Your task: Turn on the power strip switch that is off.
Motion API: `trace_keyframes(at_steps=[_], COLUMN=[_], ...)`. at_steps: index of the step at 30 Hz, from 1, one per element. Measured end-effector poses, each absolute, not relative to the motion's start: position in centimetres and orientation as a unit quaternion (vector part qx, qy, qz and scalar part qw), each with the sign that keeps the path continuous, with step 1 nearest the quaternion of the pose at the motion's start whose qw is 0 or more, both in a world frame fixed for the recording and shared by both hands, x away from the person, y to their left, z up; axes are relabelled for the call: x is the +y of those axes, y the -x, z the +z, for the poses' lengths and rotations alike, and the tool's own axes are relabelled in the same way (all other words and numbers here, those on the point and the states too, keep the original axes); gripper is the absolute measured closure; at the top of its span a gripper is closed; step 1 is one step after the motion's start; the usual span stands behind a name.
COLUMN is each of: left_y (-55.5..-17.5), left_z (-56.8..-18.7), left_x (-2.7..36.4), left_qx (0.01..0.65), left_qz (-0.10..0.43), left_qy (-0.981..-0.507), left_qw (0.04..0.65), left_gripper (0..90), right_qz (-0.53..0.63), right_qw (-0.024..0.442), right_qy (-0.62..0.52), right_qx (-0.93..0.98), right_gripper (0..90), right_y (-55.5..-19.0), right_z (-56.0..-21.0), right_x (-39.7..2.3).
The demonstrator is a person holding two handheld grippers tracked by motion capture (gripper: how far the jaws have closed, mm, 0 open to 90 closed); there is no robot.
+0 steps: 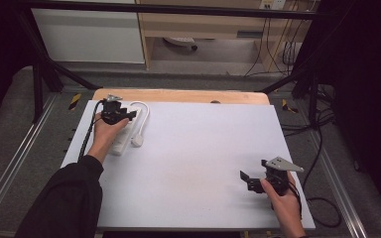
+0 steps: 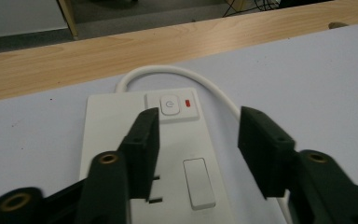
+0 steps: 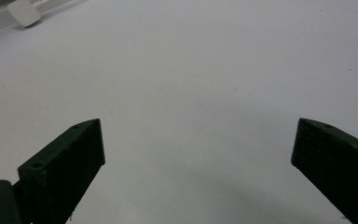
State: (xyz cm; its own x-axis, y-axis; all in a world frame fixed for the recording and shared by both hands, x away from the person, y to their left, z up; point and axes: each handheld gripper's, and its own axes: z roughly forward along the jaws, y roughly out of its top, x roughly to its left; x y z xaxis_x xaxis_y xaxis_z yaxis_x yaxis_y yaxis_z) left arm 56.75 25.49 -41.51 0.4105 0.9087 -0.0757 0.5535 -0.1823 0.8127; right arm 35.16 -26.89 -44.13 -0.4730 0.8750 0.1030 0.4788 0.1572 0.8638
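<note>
A white power strip is seen lying on the worktop, near its far left corner. The left gripper is held right over the power strip, with its jaws apart and nothing pinched between them. The strip's round button is seen just past the jaw tips. The right gripper is held well away from the power strip, over bare worktop, its jaws spread wide and holding nothing.

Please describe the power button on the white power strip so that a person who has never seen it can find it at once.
Start at the light wooden table edge and go down to the flat white plastic power strip where its white cable loops out. The square white power button sits at that cable end. It alone bears a power symbol, with a small red light beside it.
</note>
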Motion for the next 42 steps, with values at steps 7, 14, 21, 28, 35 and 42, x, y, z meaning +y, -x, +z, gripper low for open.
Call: trace_keyframes(at_steps=[7, 14, 21, 28, 35, 42], left_y=[-56.6, -56.2, -55.2, -54.2, -53.1, -52.0], left_z=[-41.3, -41.1, -40.6, -39.7, -38.6, -38.1], left_x=[25.1, 24.5, 24.7, 25.5, 26.2, 26.3], left_qx=[0.493, 0.481, 0.484, 0.487, 0.480, 0.471], left_qz=[0.211, 0.196, 0.193, 0.200, 0.205, 0.213], left_qy=[-0.731, -0.736, -0.729, -0.730, -0.726, -0.726], left_qw=[0.422, 0.434, 0.445, 0.436, 0.447, 0.453], left_gripper=[21.0, 11.7, 10.5, 10.0, 9.7, 9.6], right_qz=[0.454, 0.457, 0.463, 0.462, 0.461, 0.461], right_qw=[0.219, 0.218, 0.214, 0.215, 0.217, 0.216], right_qy=[-0.464, -0.461, -0.456, -0.457, -0.460, -0.459], right_qx=[0.729, 0.728, 0.729, 0.729, 0.727, 0.728], right_gripper=[3.1, 3.0, 2.8, 2.8, 2.7, 2.7], right_y=[-35.2, -35.2, -35.3, -35.2, -35.2, -35.3], right_z=[-44.1, -44.1, -43.9, -43.9, -43.9, -43.9], right_x=[-26.9, -26.9, -26.5, -26.6, -26.6, -26.5])
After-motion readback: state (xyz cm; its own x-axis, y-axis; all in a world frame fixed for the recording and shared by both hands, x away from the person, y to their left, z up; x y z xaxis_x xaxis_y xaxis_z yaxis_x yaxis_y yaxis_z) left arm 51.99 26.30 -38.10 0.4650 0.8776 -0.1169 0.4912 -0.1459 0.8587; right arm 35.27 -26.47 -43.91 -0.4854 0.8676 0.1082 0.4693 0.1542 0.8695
